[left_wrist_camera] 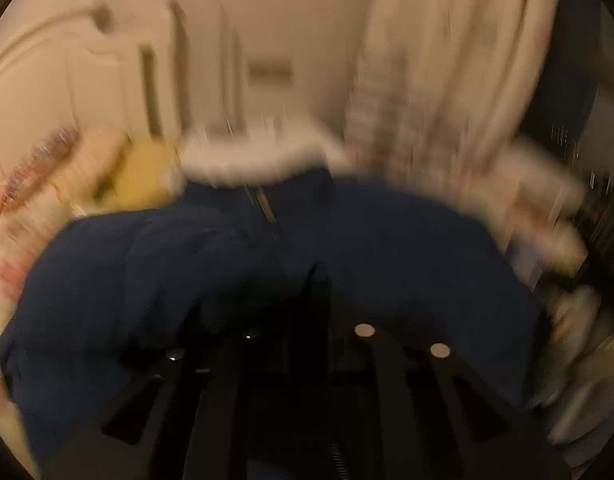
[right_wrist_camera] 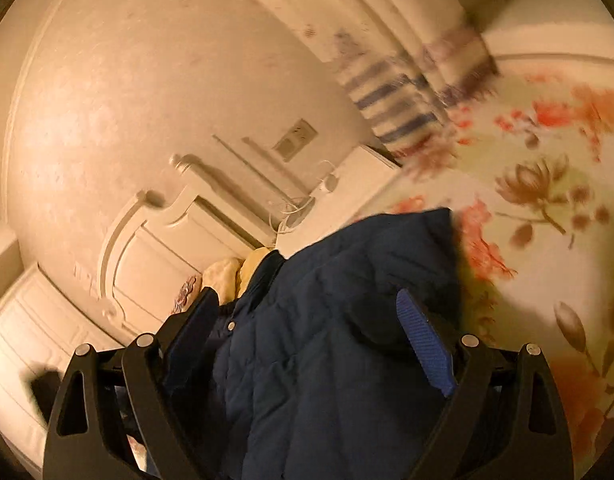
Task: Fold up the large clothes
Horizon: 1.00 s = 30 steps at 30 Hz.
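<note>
On a floral bedspread (right_wrist_camera: 547, 184), printed with red and brown blossoms: navy quilted jacket (right_wrist_camera: 347, 320), bunched lengthwise and running up between the fingers of the right gripper (right_wrist_camera: 307, 320). Fingers spread wide, blue pads (right_wrist_camera: 425, 344) on either side of the padded fabric; contact with the cloth not resolvable. Left of the jacket's far end: yellow cushion (right_wrist_camera: 227, 276) against a cream carved headboard (right_wrist_camera: 147, 248). Beyond: white nightstand (right_wrist_camera: 347, 188) with trailing cables, wall socket (right_wrist_camera: 295, 140), striped curtain (right_wrist_camera: 391, 108).

Left wrist view, heavily motion-blurred: same navy jacket (left_wrist_camera: 267, 272) spread across the middle, zip seam (left_wrist_camera: 265, 204) running toward a white band at the far edge. Left gripper (left_wrist_camera: 307, 320) a dark shape low in the centre, merging with the dark cloth; finger state cannot be told. Yellow cushion (left_wrist_camera: 143, 176) at upper left, pale curtain (left_wrist_camera: 447, 80) at upper right.
</note>
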Tool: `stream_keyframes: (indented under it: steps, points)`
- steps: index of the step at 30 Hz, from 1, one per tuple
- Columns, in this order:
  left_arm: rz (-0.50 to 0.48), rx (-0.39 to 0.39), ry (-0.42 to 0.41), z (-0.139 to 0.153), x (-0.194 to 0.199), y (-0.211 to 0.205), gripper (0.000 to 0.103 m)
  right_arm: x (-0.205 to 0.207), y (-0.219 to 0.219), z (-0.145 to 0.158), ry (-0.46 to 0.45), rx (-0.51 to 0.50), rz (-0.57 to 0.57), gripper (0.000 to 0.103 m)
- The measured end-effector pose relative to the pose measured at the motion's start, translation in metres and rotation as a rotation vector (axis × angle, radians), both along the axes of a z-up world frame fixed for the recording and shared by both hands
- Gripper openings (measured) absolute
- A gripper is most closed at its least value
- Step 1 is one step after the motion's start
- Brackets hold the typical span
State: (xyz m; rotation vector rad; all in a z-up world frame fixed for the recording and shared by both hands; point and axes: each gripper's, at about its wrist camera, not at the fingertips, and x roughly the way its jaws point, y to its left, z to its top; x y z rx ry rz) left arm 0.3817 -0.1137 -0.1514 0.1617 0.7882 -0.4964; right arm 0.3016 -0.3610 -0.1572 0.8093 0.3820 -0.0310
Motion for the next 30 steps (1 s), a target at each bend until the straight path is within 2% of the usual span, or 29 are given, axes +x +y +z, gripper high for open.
stream_keyframes:
  steps: [1, 2, 5, 7, 9, 10, 11, 12, 13, 14, 16, 17, 19, 20, 21, 22, 23, 24, 26, 30]
  points:
    - [0.005, 0.063, -0.002, -0.012, 0.001, -0.009, 0.025, 0.001, -0.002, 0.000, 0.001, 0.005, 0.004, 0.088]
    - [0.002, 0.108, -0.039, -0.016, -0.002, -0.013, 0.028, 0.002, -0.002, 0.000, 0.005, 0.002, 0.012, 0.088]
    - [-0.042, 0.133, -0.011, -0.011, -0.002, -0.014, 0.051, 0.007, 0.001, 0.002, 0.012, -0.021, 0.034, 0.088]
    - [-0.056, 0.230, -0.050, -0.006, -0.009, -0.015, 0.056, 0.008, 0.002, -0.001, 0.017, -0.024, 0.039, 0.088]
    - [-0.063, 0.433, -0.219, -0.001, -0.032, -0.021, 0.073, 0.007, 0.002, -0.003, 0.016, -0.014, 0.039, 0.088]
    - [-0.082, 0.554, -0.339, -0.002, -0.048, -0.025, 0.077, 0.007, 0.002, -0.004, 0.016, -0.008, 0.038, 0.088]
    - [-0.092, 0.627, -0.410, -0.002, -0.059, -0.024, 0.083, 0.006, 0.001, -0.005, 0.018, -0.005, 0.039, 0.088]
    - [-0.094, 0.670, -0.455, -0.003, -0.069, -0.018, 0.083, 0.005, 0.002, -0.005, 0.020, -0.006, 0.038, 0.088]
    - [-0.101, 0.676, -0.466, 0.000, -0.073, -0.012, 0.083, 0.004, 0.002, -0.005, 0.021, -0.010, 0.038, 0.088]
    - [-0.125, 0.654, -0.457, 0.004, -0.079, -0.004, 0.084, 0.005, 0.004, -0.004, 0.023, -0.020, 0.042, 0.088]
    - [-0.175, 0.560, -0.400, 0.014, -0.087, 0.018, 0.084, 0.005, 0.007, -0.003, 0.026, -0.038, 0.051, 0.088]
    - [-0.160, 0.492, -0.379, 0.021, -0.089, 0.033, 0.085, 0.006, 0.009, -0.003, 0.029, -0.050, 0.056, 0.088]
    - [-0.039, 0.293, -0.319, 0.037, -0.082, 0.078, 0.085, 0.008, 0.013, -0.001, 0.035, -0.071, 0.063, 0.088]
    - [0.044, 0.166, -0.272, 0.044, -0.072, 0.106, 0.085, 0.008, 0.015, -0.001, 0.037, -0.079, 0.066, 0.088]
    - [0.187, -0.020, -0.190, 0.047, -0.056, 0.148, 0.085, 0.009, 0.017, -0.001, 0.042, -0.092, 0.072, 0.088]
    - [0.309, -0.117, -0.130, 0.044, -0.045, 0.176, 0.085, 0.011, 0.020, 0.000, 0.048, -0.108, 0.077, 0.088]
    - [0.444, -0.182, -0.067, 0.036, -0.034, 0.205, 0.082, 0.012, 0.023, 0.001, 0.053, -0.122, 0.083, 0.088]
    - [0.548, -0.218, -0.015, 0.028, -0.026, 0.227, 0.082, 0.013, 0.025, 0.002, 0.056, -0.137, 0.087, 0.088]
    - [0.613, -0.263, 0.029, 0.017, -0.018, 0.248, 0.082, 0.016, 0.035, 0.004, 0.063, -0.187, 0.110, 0.088]
    - [0.584, -0.180, 0.037, -0.002, -0.009, 0.239, 0.082, 0.023, 0.067, 0.012, 0.070, -0.336, 0.203, 0.088]
